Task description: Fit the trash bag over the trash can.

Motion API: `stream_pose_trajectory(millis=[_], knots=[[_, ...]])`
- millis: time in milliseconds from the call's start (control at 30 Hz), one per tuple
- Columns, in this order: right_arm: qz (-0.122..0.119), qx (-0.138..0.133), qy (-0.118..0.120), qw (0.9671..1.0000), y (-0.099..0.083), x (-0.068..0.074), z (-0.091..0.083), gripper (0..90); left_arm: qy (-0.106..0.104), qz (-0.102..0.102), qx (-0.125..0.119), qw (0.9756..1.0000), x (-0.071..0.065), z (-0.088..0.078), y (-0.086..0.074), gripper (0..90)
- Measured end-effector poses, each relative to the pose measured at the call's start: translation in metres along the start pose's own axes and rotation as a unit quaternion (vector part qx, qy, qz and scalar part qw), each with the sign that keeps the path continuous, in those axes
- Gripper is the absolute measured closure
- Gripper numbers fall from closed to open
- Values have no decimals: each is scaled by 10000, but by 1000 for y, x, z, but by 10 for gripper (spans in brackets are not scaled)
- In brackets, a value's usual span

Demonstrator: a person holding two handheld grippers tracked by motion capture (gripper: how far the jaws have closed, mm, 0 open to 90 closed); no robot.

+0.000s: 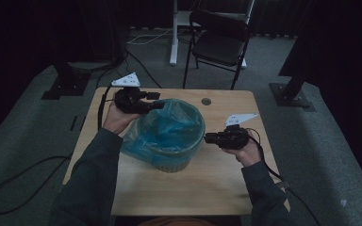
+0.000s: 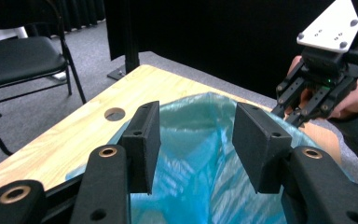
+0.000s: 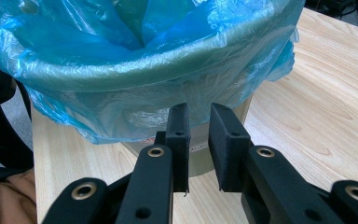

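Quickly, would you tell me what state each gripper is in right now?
Left gripper: open, above the blue bag, holding nothing.
Right gripper: jaws nearly shut, a narrow gap, gripping nothing.

The bag (image 3: pixel 135 60) is thin, glossy, crinkled blue plastic over a smooth pale bin (image 3: pixel 200 154). The desk (image 3: pixel 307 102) is light, matt wood grain. Grey carpet (image 1: pixel 311 141) looks rough

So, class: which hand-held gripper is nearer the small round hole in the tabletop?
Left. The left hand-held gripper sits at the blue-bagged bin's far rim, just left of the round hole. The right hand-held gripper is at the bin's right side, farther toward the person.
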State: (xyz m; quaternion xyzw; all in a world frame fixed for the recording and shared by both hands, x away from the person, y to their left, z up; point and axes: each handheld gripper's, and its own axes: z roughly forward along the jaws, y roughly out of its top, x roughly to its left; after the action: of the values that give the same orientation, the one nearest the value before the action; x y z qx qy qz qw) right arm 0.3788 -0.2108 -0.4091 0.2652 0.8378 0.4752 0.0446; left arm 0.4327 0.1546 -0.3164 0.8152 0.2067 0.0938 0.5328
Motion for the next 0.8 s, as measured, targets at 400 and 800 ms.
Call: stream_pose_trajectory(millis=[400, 800], knots=[[-6, 7, 9, 10000, -1, 0, 0, 779, 82, 18, 399, 9992, 2, 35, 8, 515], [12, 6, 7, 10000, -1, 0, -1, 780, 114, -93, 752, 9971, 2, 57, 1, 516]])
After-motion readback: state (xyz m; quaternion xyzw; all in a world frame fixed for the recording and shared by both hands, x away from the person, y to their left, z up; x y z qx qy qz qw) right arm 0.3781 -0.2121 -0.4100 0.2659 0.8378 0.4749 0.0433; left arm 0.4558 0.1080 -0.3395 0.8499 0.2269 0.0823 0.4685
